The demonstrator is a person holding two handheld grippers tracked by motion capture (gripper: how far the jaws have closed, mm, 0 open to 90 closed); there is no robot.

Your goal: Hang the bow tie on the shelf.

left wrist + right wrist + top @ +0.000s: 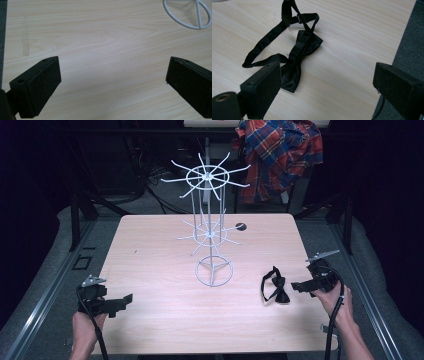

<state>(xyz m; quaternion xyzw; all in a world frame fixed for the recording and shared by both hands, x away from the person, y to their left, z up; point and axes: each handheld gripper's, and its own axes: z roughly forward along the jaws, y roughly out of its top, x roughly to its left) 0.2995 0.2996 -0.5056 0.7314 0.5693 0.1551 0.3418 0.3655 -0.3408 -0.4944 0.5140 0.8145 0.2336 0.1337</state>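
Note:
A black bow tie [276,287] with its strap looped lies flat on the wooden table [150,250], right of the white wire rack [210,227]. My right gripper [298,286] hovers just to its right, pointing at it, jaws open and empty. In the right gripper view the bow tie [297,53] lies ahead of the left jaw, apart from the right gripper [327,85]. My left gripper [122,302] is at the table's near left corner, open over bare wood. The left gripper view has the left gripper [112,82] wide open and the rack's ring base [187,15] at top right.
The rack stands at the table's centre with two tiers of radiating wire arms. A small dark hole [241,226] sits in the tabletop behind it. A plaid shirt [280,155] hangs beyond the far edge. Grey floor [409,50] lies past the table's right edge.

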